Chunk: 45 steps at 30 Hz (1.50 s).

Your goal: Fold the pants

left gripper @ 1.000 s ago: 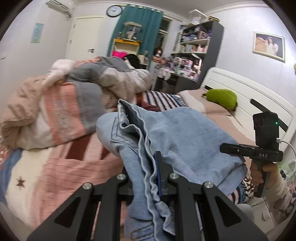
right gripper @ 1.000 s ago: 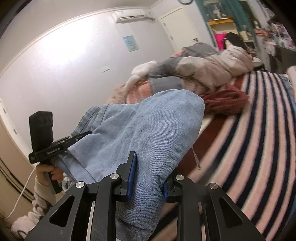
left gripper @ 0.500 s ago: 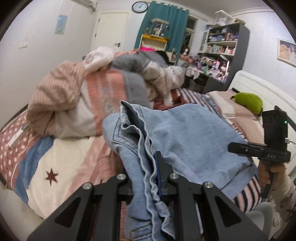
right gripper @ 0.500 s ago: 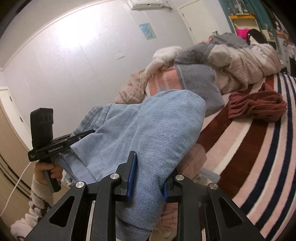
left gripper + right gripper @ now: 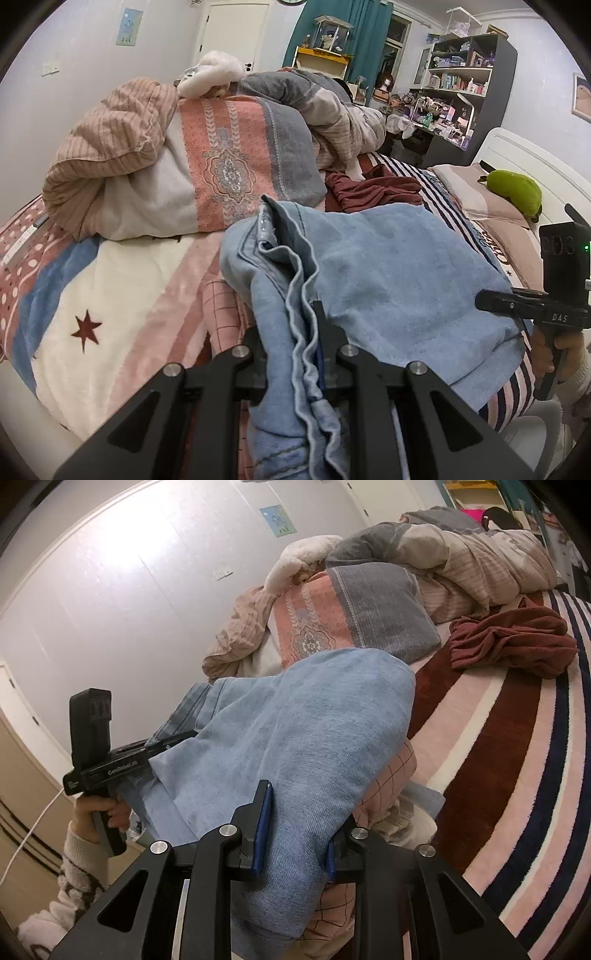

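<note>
Light blue jeans (image 5: 388,266) hang stretched between my two grippers over the near edge of the bed. In the left wrist view my left gripper (image 5: 303,332) is shut on a bunched seam edge of the denim, which drapes down over its fingers. In the right wrist view my right gripper (image 5: 295,812) is shut on a thick fold of the jeans (image 5: 295,731) between its blue pads. The other gripper shows at each view's side, held by a hand (image 5: 99,812), its tips buried in denim.
A heap of quilts and blankets (image 5: 207,155) lies at the far side of the striped bedspread (image 5: 517,757). A crumpled maroon garment (image 5: 373,188) sits mid-bed. A green plush (image 5: 513,188) rests on a pillow by the white headboard. Shelves (image 5: 461,92) stand beyond.
Both grippers have sunk and moved in toward the bed, carrying the jeans with them. More bedspread and less wall shows in each view. Both grips are unchanged.
</note>
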Each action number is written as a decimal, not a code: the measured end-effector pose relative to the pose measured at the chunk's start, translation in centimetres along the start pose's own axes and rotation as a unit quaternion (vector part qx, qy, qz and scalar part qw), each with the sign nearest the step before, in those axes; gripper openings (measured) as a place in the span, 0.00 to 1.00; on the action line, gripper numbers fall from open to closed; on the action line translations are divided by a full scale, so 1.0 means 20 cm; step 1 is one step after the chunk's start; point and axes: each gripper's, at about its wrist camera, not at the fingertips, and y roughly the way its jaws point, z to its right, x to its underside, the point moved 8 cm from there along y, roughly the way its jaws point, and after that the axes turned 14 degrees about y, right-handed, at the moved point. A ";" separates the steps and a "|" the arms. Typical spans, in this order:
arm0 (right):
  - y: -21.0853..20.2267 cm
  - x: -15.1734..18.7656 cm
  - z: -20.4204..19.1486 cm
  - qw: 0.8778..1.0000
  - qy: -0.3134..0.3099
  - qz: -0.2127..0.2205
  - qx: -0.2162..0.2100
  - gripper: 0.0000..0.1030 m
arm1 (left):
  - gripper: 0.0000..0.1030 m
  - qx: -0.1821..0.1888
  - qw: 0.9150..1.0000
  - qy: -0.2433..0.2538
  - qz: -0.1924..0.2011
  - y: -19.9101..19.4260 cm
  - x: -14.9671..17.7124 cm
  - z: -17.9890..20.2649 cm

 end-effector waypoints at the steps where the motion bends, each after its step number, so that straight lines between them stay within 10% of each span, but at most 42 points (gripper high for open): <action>1: 0.00 0.00 0.00 1.000 0.000 -0.001 0.000 0.18 | 0.13 -0.002 1.000 0.000 0.000 -0.01 0.00 0.00; 10: -0.03 0.03 -0.02 1.000 -0.009 -0.007 0.002 0.23 | 0.19 -0.037 0.999 0.001 -0.004 -0.06 0.01 0.04; 24: -0.21 0.10 0.00 1.000 -0.021 -0.005 0.011 0.31 | 0.60 -0.125 0.992 -0.002 -0.003 -0.27 0.02 0.13; 45: -0.74 0.45 0.18 0.994 -0.078 0.017 0.073 0.64 | 0.91 -0.165 0.984 0.021 0.060 -0.46 -0.02 0.88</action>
